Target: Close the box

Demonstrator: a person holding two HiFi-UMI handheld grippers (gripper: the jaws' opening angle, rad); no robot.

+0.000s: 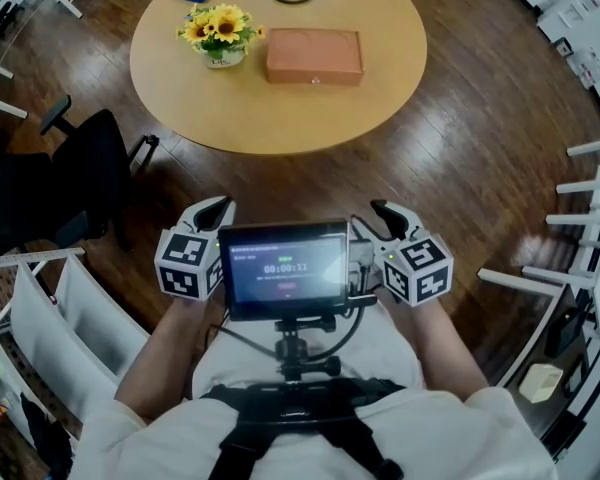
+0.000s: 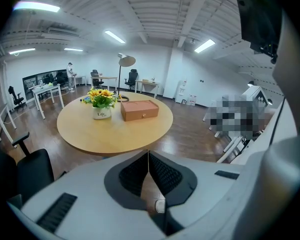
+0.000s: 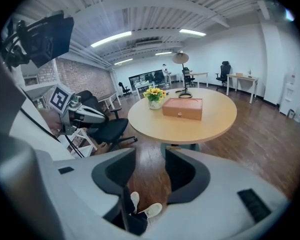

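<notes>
Grippers close to the person's body, well short of the counter [image 1: 280,133]: left gripper [image 1: 216,208] with jaws pressed together on nothing, right gripper [image 1: 382,210] with jaws spread and empty. Far ahead of both, on the counter, the box [image 1: 314,56], lid down, beside a sunflower pot [image 1: 220,38].

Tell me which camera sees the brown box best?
The head view: the box looks biggest there, with its whole top seen from above. The two gripper views show its front and small knob from the side, smaller and farther off.
</notes>
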